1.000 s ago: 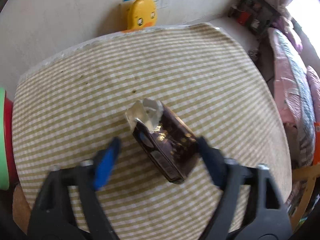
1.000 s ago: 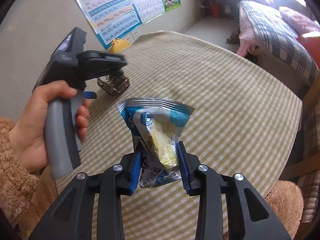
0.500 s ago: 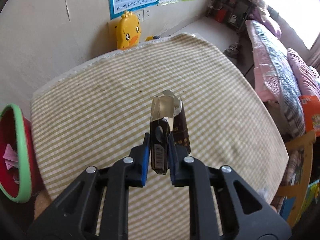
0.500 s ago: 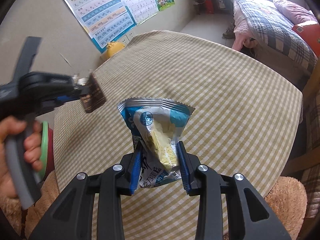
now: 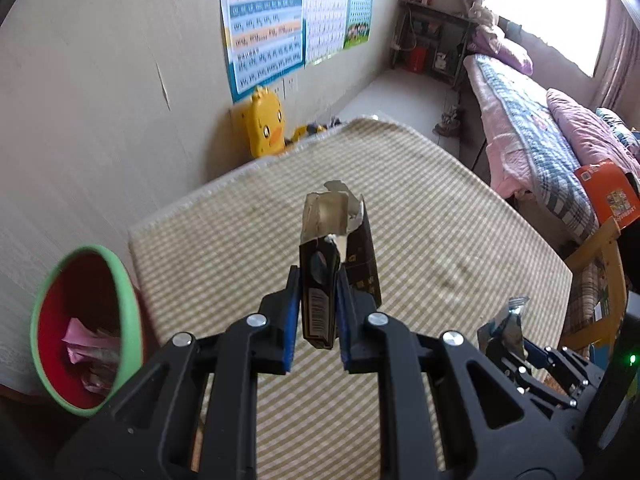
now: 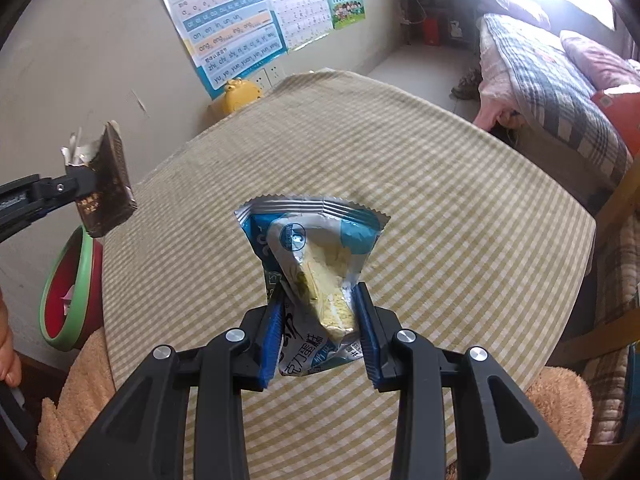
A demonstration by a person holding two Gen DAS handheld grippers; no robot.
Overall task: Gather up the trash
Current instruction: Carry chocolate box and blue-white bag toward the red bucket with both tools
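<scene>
I see daylight flooding from the blown-out window [image 5: 560,12] at upper right; the fisheye bends both views' edges, and the bin [image 5: 86,332] looks slightly blurred, perhaps from motion.

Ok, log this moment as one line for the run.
left gripper: shut on dark carton, lifted off table | right gripper: shut on snack wrapper | bin: beside table, holds paper
</scene>
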